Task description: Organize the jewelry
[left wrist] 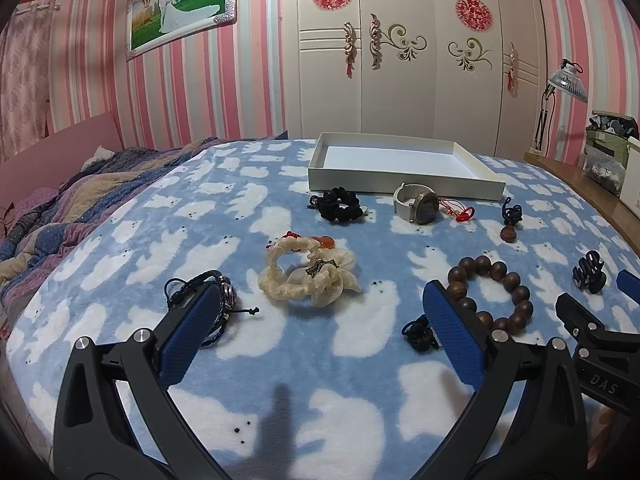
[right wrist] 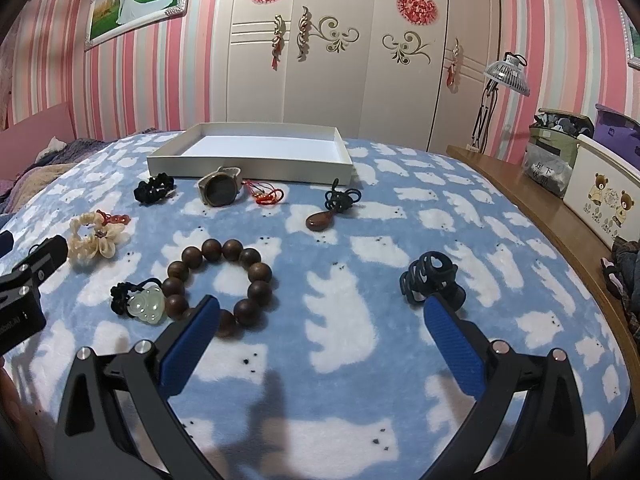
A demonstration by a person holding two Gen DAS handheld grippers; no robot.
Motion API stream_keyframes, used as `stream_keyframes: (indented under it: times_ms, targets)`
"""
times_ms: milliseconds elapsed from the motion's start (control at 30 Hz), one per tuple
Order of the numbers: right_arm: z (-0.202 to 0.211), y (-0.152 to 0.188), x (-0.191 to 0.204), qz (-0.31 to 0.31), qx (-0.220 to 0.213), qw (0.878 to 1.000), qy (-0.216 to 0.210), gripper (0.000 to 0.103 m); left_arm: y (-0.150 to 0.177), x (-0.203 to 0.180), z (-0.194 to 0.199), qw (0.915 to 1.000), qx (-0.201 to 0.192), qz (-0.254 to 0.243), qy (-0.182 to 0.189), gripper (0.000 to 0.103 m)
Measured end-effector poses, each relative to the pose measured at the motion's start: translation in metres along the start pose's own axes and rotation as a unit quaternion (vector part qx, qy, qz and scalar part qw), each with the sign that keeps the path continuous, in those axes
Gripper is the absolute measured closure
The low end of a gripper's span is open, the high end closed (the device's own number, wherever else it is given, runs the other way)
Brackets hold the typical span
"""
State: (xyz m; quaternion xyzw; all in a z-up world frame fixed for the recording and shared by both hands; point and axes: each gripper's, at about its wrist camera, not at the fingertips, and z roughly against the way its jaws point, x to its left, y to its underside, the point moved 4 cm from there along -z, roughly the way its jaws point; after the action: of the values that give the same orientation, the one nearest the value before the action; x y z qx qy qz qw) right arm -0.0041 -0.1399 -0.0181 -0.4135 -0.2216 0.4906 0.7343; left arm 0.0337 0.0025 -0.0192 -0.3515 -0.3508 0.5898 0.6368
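Jewelry lies scattered on a blue blanket [left wrist: 224, 216] in front of an empty white tray [left wrist: 404, 184], which also shows in the right wrist view [right wrist: 248, 168]. A cream scrunchie [left wrist: 308, 276], a brown bead bracelet [left wrist: 490, 292] [right wrist: 222, 280], a watch [left wrist: 418, 202] [right wrist: 220, 190], a black scrunchie [left wrist: 338, 204], a red cord [left wrist: 460, 210], a brown pendant [right wrist: 326, 216], a jade pendant [right wrist: 146, 304], a black hair claw [right wrist: 430, 276] and a dark braided bracelet [left wrist: 212, 300] are apart. My left gripper [left wrist: 320, 300] is open and empty. My right gripper [right wrist: 320, 308] is open and empty.
A wooden ledge [right wrist: 532, 196] runs along the right with a lamp [right wrist: 502, 80], bags and a white bear box [right wrist: 604, 196]. A rumpled quilt [left wrist: 72, 208] lies at the left. A white wardrobe [left wrist: 400, 48] stands behind the bed.
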Motion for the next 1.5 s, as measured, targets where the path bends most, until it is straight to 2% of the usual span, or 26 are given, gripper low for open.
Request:
stream_keyframes:
  times_ms: [267,500,733,867,1233,1500]
  targets:
    - [0.002,-0.001,-0.001,-0.003,-0.004,1.000,0.002,0.001,0.000,0.001,-0.001,1.0000,0.001,0.001,0.000,0.003]
    - [0.005,-0.002,-0.004,-0.007,-0.011,1.000,0.026,0.002,0.000,0.000,-0.005,0.9999,0.010,-0.003,0.004,0.003]
    - [0.002,-0.003,-0.004,-0.006,-0.006,1.000,0.022,0.002,0.002,-0.003,-0.007,0.9996,0.019,-0.013,0.014,0.003]
    - [0.001,-0.002,-0.004,-0.006,-0.001,0.999,0.049,0.002,0.001,-0.006,-0.004,0.9996,0.009,-0.018,0.020,0.003]
    - [-0.008,0.002,-0.006,-0.017,0.025,0.999,0.019,0.002,0.001,-0.011,0.004,0.9990,-0.007,-0.030,0.032,0.003]
    - [-0.014,0.002,-0.001,-0.015,0.039,0.999,-0.008,0.002,0.000,-0.010,-0.006,0.9987,0.016,-0.026,0.040,0.003]
